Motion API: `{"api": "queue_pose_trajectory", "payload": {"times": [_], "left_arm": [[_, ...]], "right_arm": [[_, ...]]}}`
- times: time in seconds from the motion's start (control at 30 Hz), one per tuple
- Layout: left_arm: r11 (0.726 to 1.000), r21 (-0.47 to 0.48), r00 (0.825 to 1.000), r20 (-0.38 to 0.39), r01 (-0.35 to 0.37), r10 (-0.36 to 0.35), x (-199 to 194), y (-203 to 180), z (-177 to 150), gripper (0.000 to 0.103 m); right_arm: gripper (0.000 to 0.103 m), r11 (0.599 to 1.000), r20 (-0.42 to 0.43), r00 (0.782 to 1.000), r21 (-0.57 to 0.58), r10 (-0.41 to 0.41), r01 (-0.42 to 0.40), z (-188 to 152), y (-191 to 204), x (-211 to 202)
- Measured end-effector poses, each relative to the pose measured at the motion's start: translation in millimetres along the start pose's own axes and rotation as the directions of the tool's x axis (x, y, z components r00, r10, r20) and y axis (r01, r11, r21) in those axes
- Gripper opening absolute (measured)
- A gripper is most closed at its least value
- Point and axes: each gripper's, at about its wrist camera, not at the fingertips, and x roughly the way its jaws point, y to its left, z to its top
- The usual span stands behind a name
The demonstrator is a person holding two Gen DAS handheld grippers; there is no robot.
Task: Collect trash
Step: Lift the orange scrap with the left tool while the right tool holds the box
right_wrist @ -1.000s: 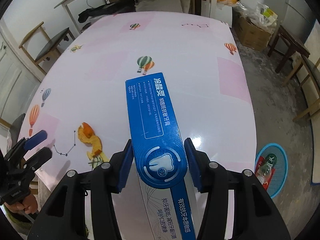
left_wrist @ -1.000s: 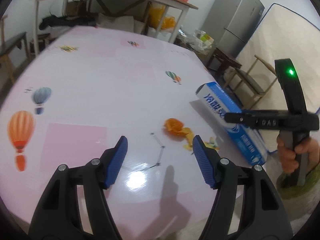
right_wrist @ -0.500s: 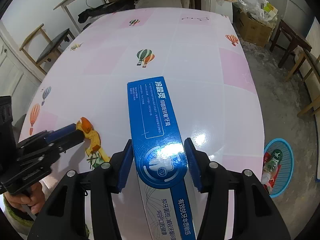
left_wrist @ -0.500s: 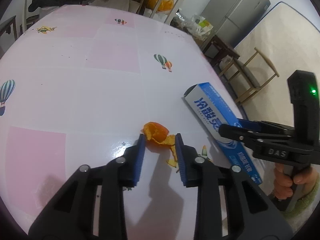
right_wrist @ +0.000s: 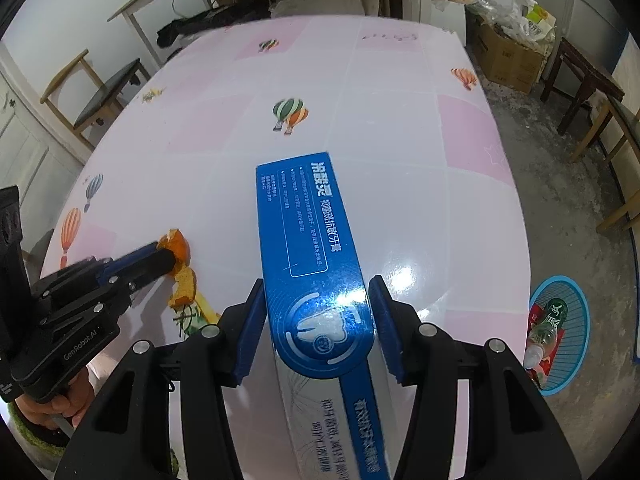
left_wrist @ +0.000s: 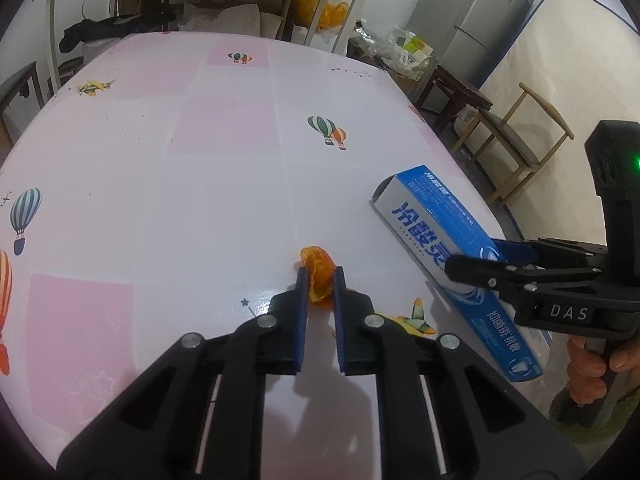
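Two pieces of trash are in the grippers, and neither is yet in a bin. The box (right_wrist: 316, 264) is pinched across its width by the right gripper (right_wrist: 318, 330) and juts forward toward 12 o'clock; from the left wrist view it looks tilted, its far end raised off the table (left_wrist: 160, 200). The peel (left_wrist: 318, 276) lies between the pads of the left gripper (left_wrist: 320, 286), whose jaws are closing on it; the pads appear to touch its sides, though a firm pinch cannot be confirmed. The peel is judged to rest on the table still. What is left, as a judgement: the peel must be lifted, and both pieces carried to a bin. A blue basket (right_wrist: 560, 336) on the floor, at 3 o'clock of the right gripper, already holds a bottle and wrappers and is the likely target. That basket is shown only by the right wrist view. The same view shows that the peel trails on toward 5 o'clock beyond the pinched lump, a tail mostly hidden in the left view behind the jaws. The left view alone shows the box side-on and the hand (left_wrist: 588, 364) on the right gripper's handle.
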Motion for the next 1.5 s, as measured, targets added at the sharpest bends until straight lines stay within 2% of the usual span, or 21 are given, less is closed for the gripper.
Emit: {"api": "queue_pose_trajectory", "payload": {"times": [0.13, 0.37, 0.83, 0.97, 1.07, 1.5], "left_arm": [[1.000, 0.016, 1.000, 0.009, -0.017, 0.016, -2.5, -3.0, -1.1, 0.009], [0.998, 0.041, 0.999, 0.025, -0.037, 0.036, -7.9, -6.6, -2.3, 0.009], [0.996, 0.071, 0.997, 0.049, -0.059, 0.055, -16.4, -9.8, -2.2, 0.009], [0.995, 0.074, 0.997, 0.053, -0.061, 0.057, -16.9, -11.3, -2.7, 0.009], [0.995, 0.073, 0.997, 0.055, -0.060, 0.056, -17.4, -11.4, -2.7, 0.009], [0.997, 0.067, 0.996, 0.077, -0.049, 0.044, -24.9, -8.7, -2.1, 0.009]], "right_arm": [[0.057, 1.000, -0.015, 1.000, -0.003, -0.007, 0.007, -1.2, 0.1, 2.2], [0.061, 1.000, -0.037, 0.999, -0.015, -0.020, 0.019, -3.0, -2.2, 3.0], [0.061, 1.000, -0.042, 0.999, -0.006, -0.023, 0.023, -7.1, -3.5, 3.6], [0.060, 1.000, -0.039, 0.999, -0.003, -0.022, 0.022, -7.9, -5.2, 3.1], [0.052, 1.000, -0.036, 0.999, 0.002, -0.012, 0.012, -8.7, -5.6, 2.6], [0.050, 0.999, -0.005, 1.000, 0.044, 0.015, -0.014, -7.7, -7.4, -1.2]]}}
